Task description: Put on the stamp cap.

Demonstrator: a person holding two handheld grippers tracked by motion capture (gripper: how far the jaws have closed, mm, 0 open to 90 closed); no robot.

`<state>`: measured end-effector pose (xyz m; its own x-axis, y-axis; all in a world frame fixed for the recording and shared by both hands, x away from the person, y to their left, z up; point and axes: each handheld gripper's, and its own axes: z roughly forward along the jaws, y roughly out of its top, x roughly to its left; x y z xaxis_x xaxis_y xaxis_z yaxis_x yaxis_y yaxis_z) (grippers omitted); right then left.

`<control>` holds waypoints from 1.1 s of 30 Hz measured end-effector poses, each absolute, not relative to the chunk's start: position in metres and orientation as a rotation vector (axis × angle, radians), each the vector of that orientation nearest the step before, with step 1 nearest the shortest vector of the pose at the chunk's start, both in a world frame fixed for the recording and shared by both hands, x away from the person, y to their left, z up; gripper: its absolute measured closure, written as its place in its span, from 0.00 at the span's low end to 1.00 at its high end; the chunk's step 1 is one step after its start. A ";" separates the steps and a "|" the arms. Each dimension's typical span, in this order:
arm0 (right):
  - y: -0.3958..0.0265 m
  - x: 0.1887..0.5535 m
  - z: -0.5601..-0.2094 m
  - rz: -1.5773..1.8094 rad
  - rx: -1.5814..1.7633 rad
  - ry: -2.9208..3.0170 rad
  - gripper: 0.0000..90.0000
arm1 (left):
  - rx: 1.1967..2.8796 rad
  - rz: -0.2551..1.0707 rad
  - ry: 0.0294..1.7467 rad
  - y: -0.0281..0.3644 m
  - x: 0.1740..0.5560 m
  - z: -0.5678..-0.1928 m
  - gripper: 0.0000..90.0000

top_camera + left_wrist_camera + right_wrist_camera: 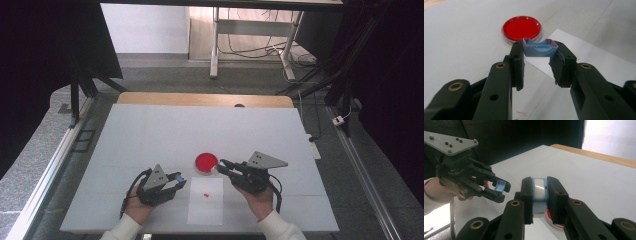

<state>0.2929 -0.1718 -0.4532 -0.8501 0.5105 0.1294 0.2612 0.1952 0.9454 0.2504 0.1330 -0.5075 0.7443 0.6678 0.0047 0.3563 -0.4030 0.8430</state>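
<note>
The left claw (539, 58) is closed on a small blue plastic cap (539, 47) pinched between its tips, above the white tabletop (150, 135) just short of the round red-filled dish (521, 27). The right claw (539, 187) clamps a blue rectangular stamp body with a pale face (539, 188) over that dish's edge.

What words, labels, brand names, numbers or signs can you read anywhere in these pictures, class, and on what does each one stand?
None: no readable text anywhere.
The blue cap in the left gripper is plain.
The blue stamp in the right gripper has a blank pale window.
The red dish and the white sheet carry no writing; the small red mark on the sheet is too small to read.
</note>
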 end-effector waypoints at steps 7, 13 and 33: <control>-0.172 0.293 -0.453 1.718 0.739 2.246 0.83 | 2.039 0.419 0.753 0.121 0.252 -0.508 0.71; -0.172 0.293 -0.453 1.725 0.745 2.243 0.83 | 2.069 0.416 0.732 0.112 0.254 -0.509 0.71; -0.172 0.291 -0.451 1.741 0.752 2.231 0.83 | 2.065 0.413 0.707 0.081 0.267 -0.509 0.71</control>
